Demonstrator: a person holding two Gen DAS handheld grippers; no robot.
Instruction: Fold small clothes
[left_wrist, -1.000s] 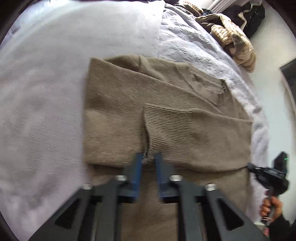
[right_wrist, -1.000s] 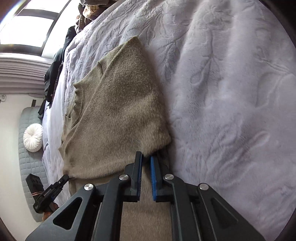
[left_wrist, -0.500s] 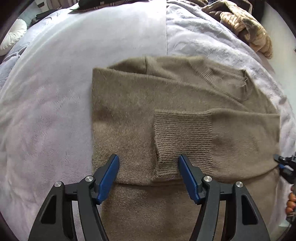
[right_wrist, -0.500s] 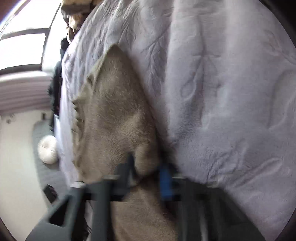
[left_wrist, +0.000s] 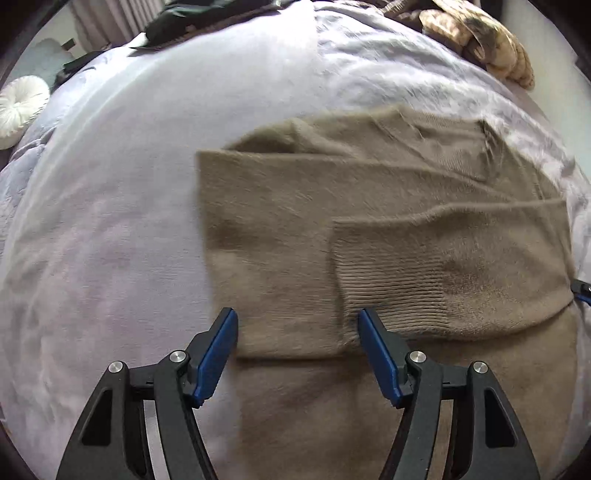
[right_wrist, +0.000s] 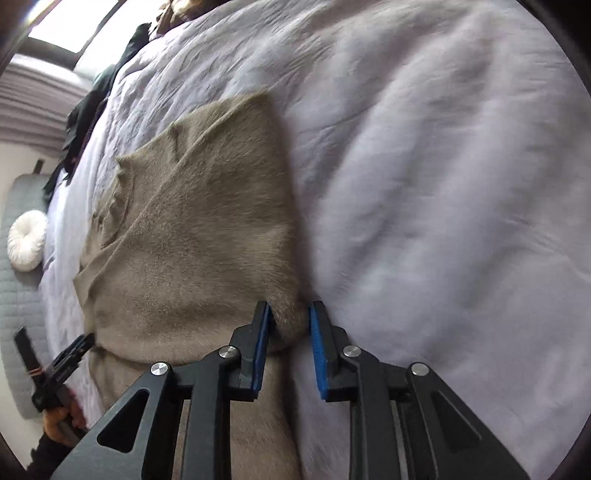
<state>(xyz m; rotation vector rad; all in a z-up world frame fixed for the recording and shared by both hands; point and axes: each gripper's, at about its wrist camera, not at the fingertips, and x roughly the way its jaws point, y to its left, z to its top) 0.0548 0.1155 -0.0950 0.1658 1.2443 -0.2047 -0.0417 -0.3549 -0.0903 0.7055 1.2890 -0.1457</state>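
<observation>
A tan knit sweater (left_wrist: 369, 229) lies on the pale bedspread (left_wrist: 110, 221) with both sleeves folded across its body; the ribbed cuff (left_wrist: 391, 291) of one sleeve lies on top. My left gripper (left_wrist: 297, 332) is open and empty, just above the folded edge near the cuff. In the right wrist view the sweater (right_wrist: 199, 236) shows side-on. My right gripper (right_wrist: 290, 325) is open, its jaws a small way apart around the sweater's folded corner, with fabric between them. The left gripper (right_wrist: 70, 362) shows at the lower left of that view.
A heap of beige and brown clothes (left_wrist: 487, 48) lies at the bed's far right. Dark garments (left_wrist: 207, 18) lie at the far edge. A round white cushion (left_wrist: 22, 107) sits on a grey seat to the left. The bedspread (right_wrist: 443, 184) stretches right of the sweater.
Both grippers have opened and let go of the sweater. The left one pulled back from the cuff and opened wide; the right one opened a little at the folded corner.
</observation>
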